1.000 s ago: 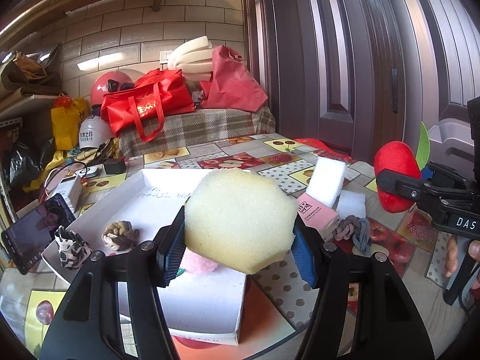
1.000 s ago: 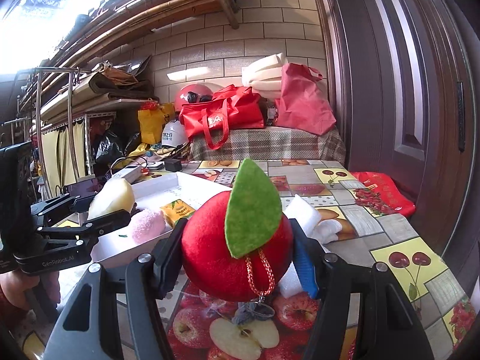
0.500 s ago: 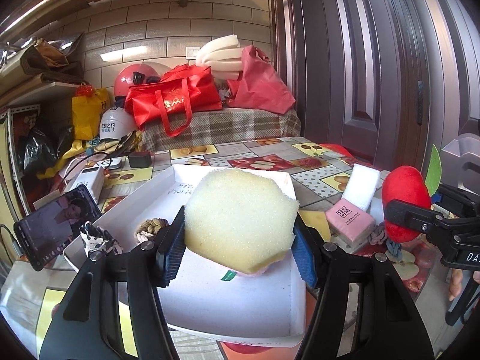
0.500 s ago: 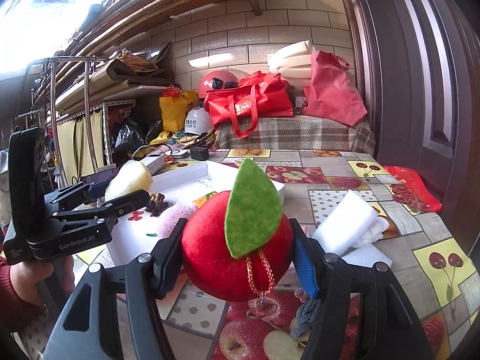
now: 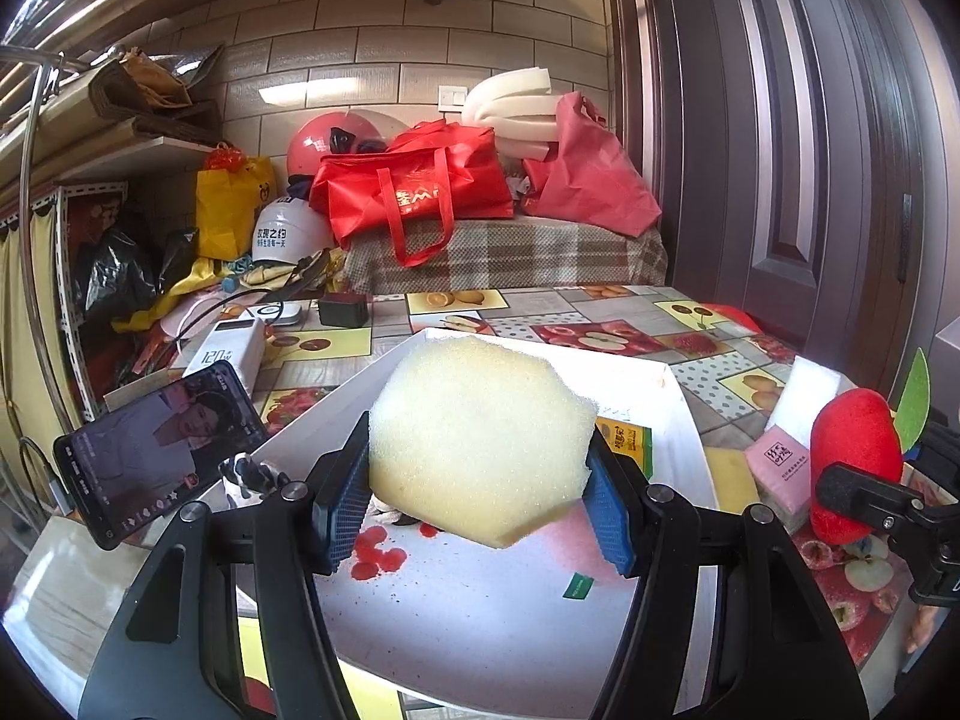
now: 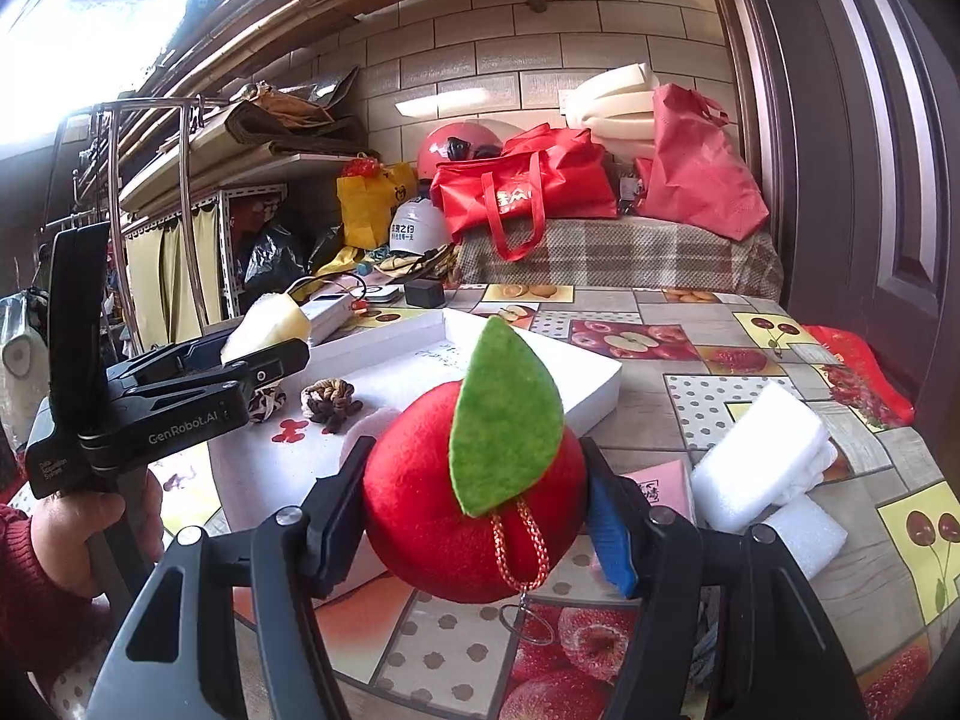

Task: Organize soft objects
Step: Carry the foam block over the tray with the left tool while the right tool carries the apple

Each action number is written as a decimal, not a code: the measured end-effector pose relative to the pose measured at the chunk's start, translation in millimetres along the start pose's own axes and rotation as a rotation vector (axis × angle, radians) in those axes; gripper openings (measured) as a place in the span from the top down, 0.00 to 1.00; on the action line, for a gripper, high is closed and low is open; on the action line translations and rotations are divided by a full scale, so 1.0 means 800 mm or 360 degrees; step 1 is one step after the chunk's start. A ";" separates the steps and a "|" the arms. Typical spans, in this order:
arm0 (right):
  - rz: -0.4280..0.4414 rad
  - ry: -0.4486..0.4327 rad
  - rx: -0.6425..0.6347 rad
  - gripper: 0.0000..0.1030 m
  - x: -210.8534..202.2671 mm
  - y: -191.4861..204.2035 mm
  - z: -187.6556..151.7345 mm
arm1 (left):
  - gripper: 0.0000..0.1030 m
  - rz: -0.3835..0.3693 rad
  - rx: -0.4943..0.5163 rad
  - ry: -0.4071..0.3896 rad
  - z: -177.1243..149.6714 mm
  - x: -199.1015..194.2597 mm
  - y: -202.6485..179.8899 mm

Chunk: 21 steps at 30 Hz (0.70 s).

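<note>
My left gripper (image 5: 480, 498) is shut on a pale yellow sponge (image 5: 474, 438) and holds it above the white tray (image 5: 480, 630). It also shows in the right wrist view (image 6: 264, 354), with the sponge (image 6: 264, 324) in it. My right gripper (image 6: 474, 510) is shut on a red plush apple (image 6: 474, 516) with a green leaf, over the tray's right side. The apple (image 5: 852, 468) shows at the right of the left wrist view. In the tray lie a knotted rope ball (image 6: 330, 399), a patterned scrunchie (image 5: 249, 477) and a yellow packet (image 5: 624, 441).
White foam blocks (image 6: 762, 456) and a pink packet (image 5: 777, 468) lie on the fruit-print tablecloth right of the tray. A phone (image 5: 162, 444) leans at the tray's left. A power bank (image 5: 231, 351) and charger (image 5: 342, 309) sit behind. Bags and helmets fill the back bench.
Both grippers have swung left over the tray with their objects still held. The left wrist view now shows more of the phone and less of the foam blocks.
</note>
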State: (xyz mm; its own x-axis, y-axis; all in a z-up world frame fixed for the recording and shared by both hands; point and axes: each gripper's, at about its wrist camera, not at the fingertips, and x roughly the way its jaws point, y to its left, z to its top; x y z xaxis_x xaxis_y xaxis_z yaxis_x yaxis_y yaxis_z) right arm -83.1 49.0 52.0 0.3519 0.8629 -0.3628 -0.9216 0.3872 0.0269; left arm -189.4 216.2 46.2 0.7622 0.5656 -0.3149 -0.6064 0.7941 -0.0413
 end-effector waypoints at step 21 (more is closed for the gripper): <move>0.0035 0.0057 0.0015 0.38 0.107 0.036 0.036 | 0.39 0.0077 -0.0161 0.0079 0.011 0.042 0.040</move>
State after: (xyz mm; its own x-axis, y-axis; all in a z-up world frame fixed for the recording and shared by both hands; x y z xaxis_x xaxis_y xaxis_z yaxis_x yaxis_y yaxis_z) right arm -74.4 143.7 48.4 0.3253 0.8591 -0.3952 -0.9275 0.3713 0.0438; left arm -180.9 262.9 42.6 0.7206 0.5892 -0.3656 -0.6641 0.7380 -0.1196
